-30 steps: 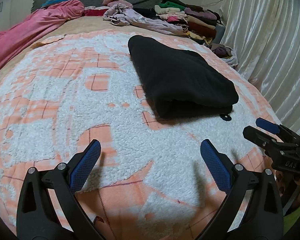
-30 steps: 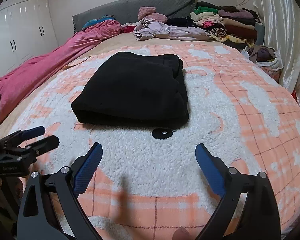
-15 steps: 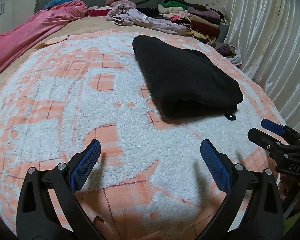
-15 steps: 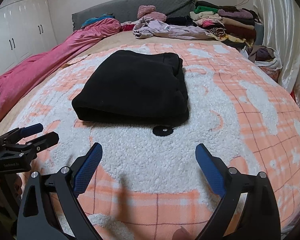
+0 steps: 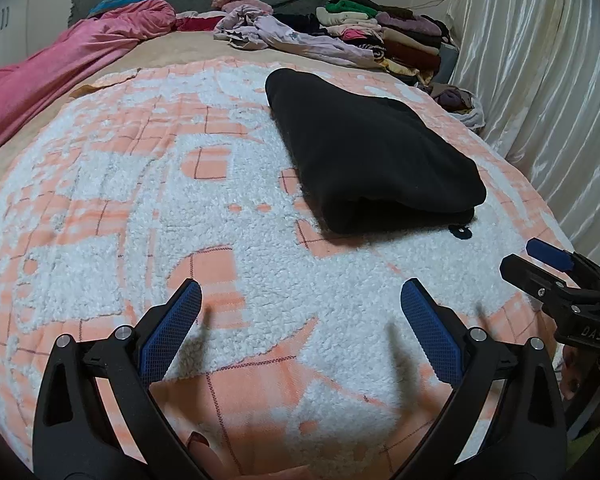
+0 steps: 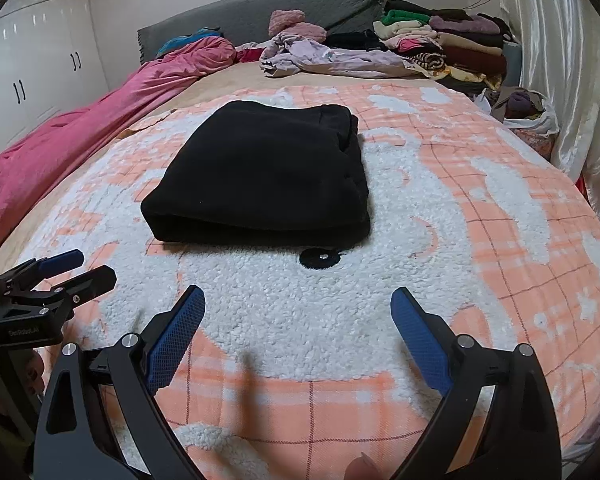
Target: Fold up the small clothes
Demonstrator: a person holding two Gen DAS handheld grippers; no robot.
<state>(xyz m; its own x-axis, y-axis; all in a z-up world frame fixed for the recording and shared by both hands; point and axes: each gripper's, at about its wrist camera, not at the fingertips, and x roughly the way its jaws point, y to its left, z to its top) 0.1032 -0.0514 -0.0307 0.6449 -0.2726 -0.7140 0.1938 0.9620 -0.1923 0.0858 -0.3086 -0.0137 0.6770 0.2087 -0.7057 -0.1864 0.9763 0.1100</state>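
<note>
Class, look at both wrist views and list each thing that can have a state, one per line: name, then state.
Black garment: folded, lying flat on the blanket.
Left hand-held gripper: open, empty, above the blanket.
Right hand-held gripper: open, empty, above the blanket.
Lilac garment: unfolded, crumpled.
Clothes pile: folded, stacked.
Wardrobe doors: shut.
Pink quilt: bunched along the bed's edge.

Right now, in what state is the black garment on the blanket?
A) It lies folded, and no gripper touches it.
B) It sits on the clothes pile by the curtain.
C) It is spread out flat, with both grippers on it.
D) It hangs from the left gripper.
A: the black garment lies folded on the blanket, and the left gripper and right gripper are both open and apart from it.
</note>
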